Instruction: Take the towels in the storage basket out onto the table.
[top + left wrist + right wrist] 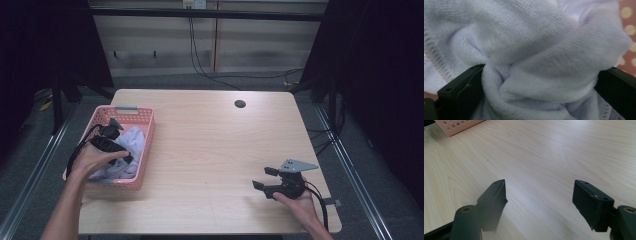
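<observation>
A white terry cloth (134, 139) lies bunched in a pink perforated basket (150, 142) at the table's left edge. My left gripper (127, 157) reaches down into the basket. In the left gripper view its jaws stand wide apart with a thick fold of the cloth (536, 50) pushed between them, so the left gripper (540, 82) is open around the cloth. My right gripper (264, 178) rests low over the table near the front right, open, pointing left. Nothing lies between the jaws of the right gripper (539, 195), just bare wood.
The basket's wall (627, 22) shows behind the cloth, and a corner of the basket (459, 126) shows far off in the right gripper view. A round cable hole (240, 104) sits at the back of the light wooden table (215, 150). Dark curtains flank the table.
</observation>
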Action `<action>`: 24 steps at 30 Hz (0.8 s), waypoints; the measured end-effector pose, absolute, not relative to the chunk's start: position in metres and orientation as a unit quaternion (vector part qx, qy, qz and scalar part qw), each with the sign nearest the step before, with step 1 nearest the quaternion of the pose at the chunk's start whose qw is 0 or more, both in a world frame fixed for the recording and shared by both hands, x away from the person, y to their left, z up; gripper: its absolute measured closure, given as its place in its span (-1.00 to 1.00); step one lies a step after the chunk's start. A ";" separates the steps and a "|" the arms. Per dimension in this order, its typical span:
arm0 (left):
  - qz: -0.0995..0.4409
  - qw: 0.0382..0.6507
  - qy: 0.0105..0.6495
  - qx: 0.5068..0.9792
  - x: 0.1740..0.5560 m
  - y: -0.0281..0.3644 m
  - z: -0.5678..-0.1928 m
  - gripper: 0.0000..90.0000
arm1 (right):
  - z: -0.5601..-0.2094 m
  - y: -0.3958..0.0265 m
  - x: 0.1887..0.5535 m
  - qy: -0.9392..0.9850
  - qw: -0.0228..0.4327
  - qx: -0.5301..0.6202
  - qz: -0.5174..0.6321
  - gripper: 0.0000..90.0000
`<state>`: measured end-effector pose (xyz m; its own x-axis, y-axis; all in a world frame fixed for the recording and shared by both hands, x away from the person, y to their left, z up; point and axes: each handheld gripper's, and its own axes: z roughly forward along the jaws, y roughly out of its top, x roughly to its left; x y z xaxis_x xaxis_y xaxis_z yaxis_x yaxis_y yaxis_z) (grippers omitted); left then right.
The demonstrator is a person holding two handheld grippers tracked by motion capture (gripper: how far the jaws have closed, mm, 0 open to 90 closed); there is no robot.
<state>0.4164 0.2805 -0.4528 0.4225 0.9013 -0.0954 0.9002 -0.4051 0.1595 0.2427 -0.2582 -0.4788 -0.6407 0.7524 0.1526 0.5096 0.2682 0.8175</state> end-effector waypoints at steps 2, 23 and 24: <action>0.000 0.079 0.538 0.839 0.420 0.277 -0.453 -1.00 | -0.478 -0.258 0.242 0.786 0.133 0.399 0.453 -0.40; -0.014 0.081 0.532 0.843 0.421 0.283 -0.448 0.35 | -0.479 -0.255 0.242 0.795 0.128 0.391 0.446 -0.39; -0.014 0.080 0.531 0.844 0.421 0.282 -0.448 0.37 | -0.479 -0.255 0.242 0.795 0.129 0.389 0.446 -0.39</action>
<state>0.4208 0.2824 -0.4479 0.4366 0.8930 -0.1091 0.8976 -0.4240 0.1208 0.2424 -0.2547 -0.4795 -0.6634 0.7346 0.1425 0.5045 0.2984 0.8102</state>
